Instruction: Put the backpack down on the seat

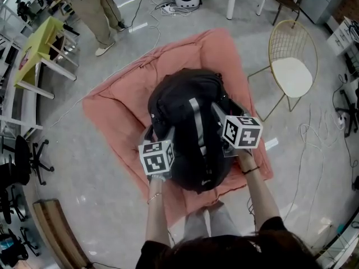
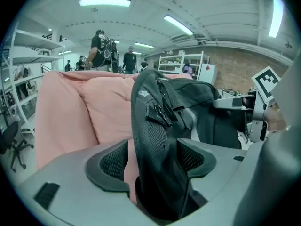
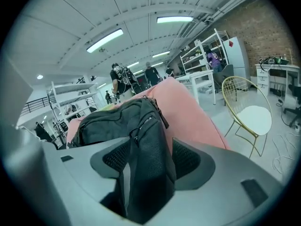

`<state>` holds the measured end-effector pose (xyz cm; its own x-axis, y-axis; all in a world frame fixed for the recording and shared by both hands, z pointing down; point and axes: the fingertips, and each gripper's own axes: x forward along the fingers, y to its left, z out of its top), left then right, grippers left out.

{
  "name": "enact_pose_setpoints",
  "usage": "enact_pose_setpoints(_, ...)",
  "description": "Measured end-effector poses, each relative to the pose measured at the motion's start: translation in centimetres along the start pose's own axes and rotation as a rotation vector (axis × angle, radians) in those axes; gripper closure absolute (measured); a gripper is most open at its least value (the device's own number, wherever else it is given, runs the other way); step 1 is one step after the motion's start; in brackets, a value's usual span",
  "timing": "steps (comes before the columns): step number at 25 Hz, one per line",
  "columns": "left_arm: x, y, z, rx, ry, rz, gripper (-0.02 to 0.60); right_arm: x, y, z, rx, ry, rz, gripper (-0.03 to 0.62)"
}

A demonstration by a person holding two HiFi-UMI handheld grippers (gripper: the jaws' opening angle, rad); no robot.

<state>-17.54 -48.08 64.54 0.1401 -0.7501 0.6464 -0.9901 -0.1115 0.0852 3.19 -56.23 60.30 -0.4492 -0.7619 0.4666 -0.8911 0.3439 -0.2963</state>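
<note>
A black backpack [image 1: 188,122] lies on the pink cushioned seat [image 1: 112,111] on the floor. My left gripper [image 1: 159,144] is at the pack's near left side and my right gripper [image 1: 233,133] at its near right. In the left gripper view a black mesh shoulder strap [image 2: 155,126] stands between the open jaws of the left gripper [image 2: 153,159], and pink fabric shows in the gap beside the left pad. In the right gripper view another black strap [image 3: 148,140] runs between the jaws of the right gripper [image 3: 148,157], which also stand apart from it.
A gold wire chair [image 1: 291,66] with a white cushion stands to the right of the seat. A person [image 1: 98,15] stands at the back left near a yellow-green table [image 1: 39,49]. Cables [image 1: 320,139] trail on the floor at the right. A black office chair [image 1: 28,161] is at the left.
</note>
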Motion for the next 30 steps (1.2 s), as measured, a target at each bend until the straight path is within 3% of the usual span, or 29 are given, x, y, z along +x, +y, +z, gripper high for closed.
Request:
enact_pose_setpoints(5,-3.7,-0.1,1.3,-0.009,-0.070,0.019,0.278,-3.0,0.3,1.4,-0.027,-0.025,-0.023,0.359)
enact_pose_setpoints(11,-7.8,-0.9,2.6,0.031,-0.128,0.053,0.494,-6.3,2.0,2.2,-0.080,-0.050,-0.017,0.506)
enact_pose_setpoints(14,-9.8,-2.2,3.6,0.044,-0.167,0.021,0.553,-8.0,3.0,2.8,-0.126,-0.054,-0.008,0.567)
enact_pose_setpoints(20,-15.3,-4.4,4.8,0.024,-0.240,-0.050,0.566,-13.0,5.7,3.9,-0.149,-0.072,0.072,0.580)
enact_pose_setpoints(30,-25.0,-6.3,8.3,0.048,-0.428,-0.120,0.568,-23.0,9.9,8.4,-0.169,-0.254,0.208,0.580)
